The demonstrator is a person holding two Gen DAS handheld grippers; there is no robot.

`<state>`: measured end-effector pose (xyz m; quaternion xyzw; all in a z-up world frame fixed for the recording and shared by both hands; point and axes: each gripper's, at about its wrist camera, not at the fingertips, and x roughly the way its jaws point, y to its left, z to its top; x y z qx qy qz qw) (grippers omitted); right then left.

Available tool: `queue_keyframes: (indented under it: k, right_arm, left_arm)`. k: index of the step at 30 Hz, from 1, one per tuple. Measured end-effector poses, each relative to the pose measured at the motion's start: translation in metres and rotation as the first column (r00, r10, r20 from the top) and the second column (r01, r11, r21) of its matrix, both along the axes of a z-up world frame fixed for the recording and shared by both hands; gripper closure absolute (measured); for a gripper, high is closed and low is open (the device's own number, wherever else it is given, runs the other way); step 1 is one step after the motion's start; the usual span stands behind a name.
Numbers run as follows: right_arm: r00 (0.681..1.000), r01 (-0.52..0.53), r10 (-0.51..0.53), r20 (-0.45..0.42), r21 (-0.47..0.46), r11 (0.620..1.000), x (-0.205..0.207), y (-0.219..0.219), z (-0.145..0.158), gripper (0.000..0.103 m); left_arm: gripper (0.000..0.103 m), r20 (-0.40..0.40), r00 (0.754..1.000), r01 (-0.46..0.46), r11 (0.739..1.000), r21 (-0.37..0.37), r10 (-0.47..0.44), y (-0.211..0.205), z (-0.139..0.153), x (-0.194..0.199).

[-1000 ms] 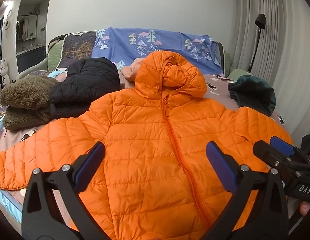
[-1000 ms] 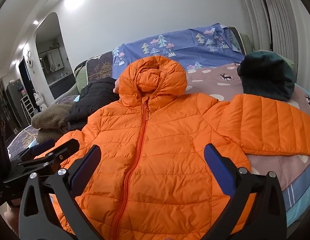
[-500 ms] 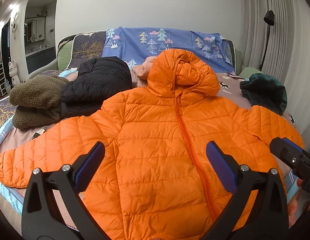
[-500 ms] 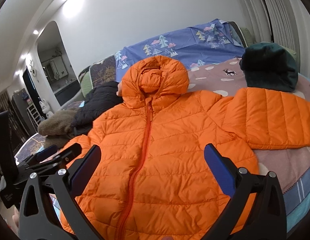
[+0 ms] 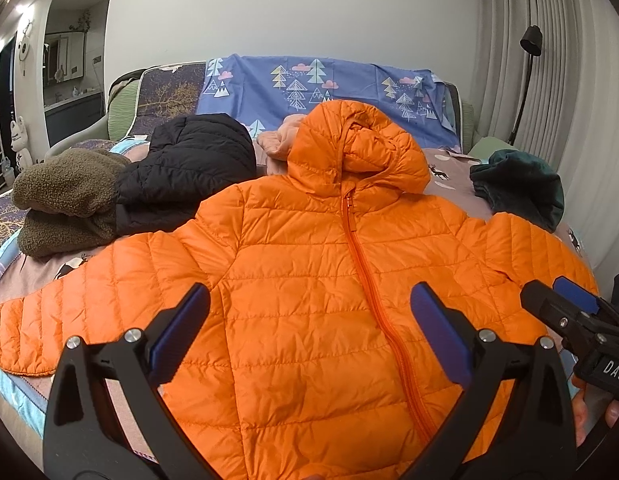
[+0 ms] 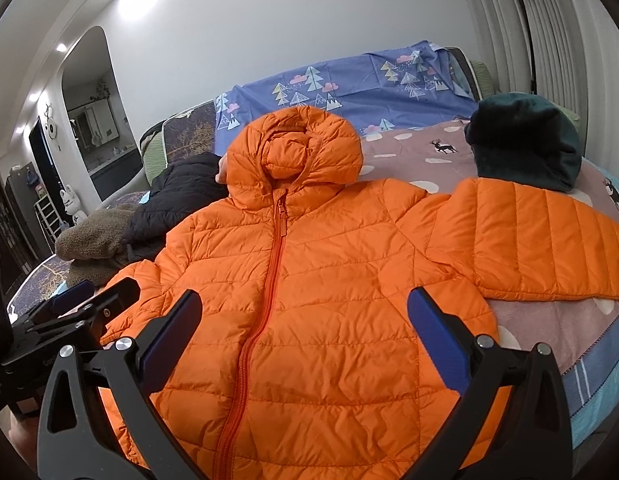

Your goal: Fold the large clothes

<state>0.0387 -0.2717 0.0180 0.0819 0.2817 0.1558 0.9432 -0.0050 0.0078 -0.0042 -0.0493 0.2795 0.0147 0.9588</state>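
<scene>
An orange hooded puffer jacket point(image 5: 309, 280) lies flat and zipped on the bed, front up, sleeves spread to both sides, hood towards the far wall. It also fills the right wrist view point(image 6: 321, 288). My left gripper point(image 5: 309, 320) is open and empty, held above the jacket's lower front. My right gripper point(image 6: 305, 320) is open and empty, above the lower front too. The right gripper shows at the right edge of the left wrist view point(image 5: 565, 312). The left gripper shows at the left edge of the right wrist view point(image 6: 89, 300).
A black puffer jacket point(image 5: 189, 172) and a brown fleece garment point(image 5: 65, 196) lie folded at the back left. A dark green garment point(image 5: 521, 184) sits at the back right. A blue tree-print sheet point(image 5: 309, 84) covers the headboard. A floor lamp point(image 5: 529, 60) stands by the curtains.
Both grippers have shifted and pulled back a little over the jacket's lower front, staying open. The jacket has not moved.
</scene>
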Motion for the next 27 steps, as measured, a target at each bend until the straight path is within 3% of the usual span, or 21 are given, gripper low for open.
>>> queue_keyframes:
  k: [2,15,22,27]
  right_arm:
    - [1.0,0.006,-0.006,0.008,-0.011,1.0,-0.001,0.0,0.001,0.002]
    - [1.0,-0.028,0.028,0.003,-0.015,0.999,0.001,0.008,0.0,0.013]
    - [0.998,-0.061,0.06,0.009,0.046,0.997,0.007,0.002,0.004,0.013]
    - [0.995,-0.089,0.086,0.042,0.075,0.993,0.021,-0.004,0.021,0.013]
  left_arm:
    - [0.01,0.0,1.0,0.001,1.0,-0.009,-0.001,0.002,0.0,-0.001]
    - [0.01,0.019,1.0,0.021,0.999,-0.035,-0.021,0.006,0.001,-0.002]
    - [0.01,0.027,0.999,0.022,0.999,-0.033,-0.021,0.009,0.003,0.0]
    - [0.022,0.044,0.999,0.021,0.999,-0.032,-0.019,0.021,0.017,0.016]
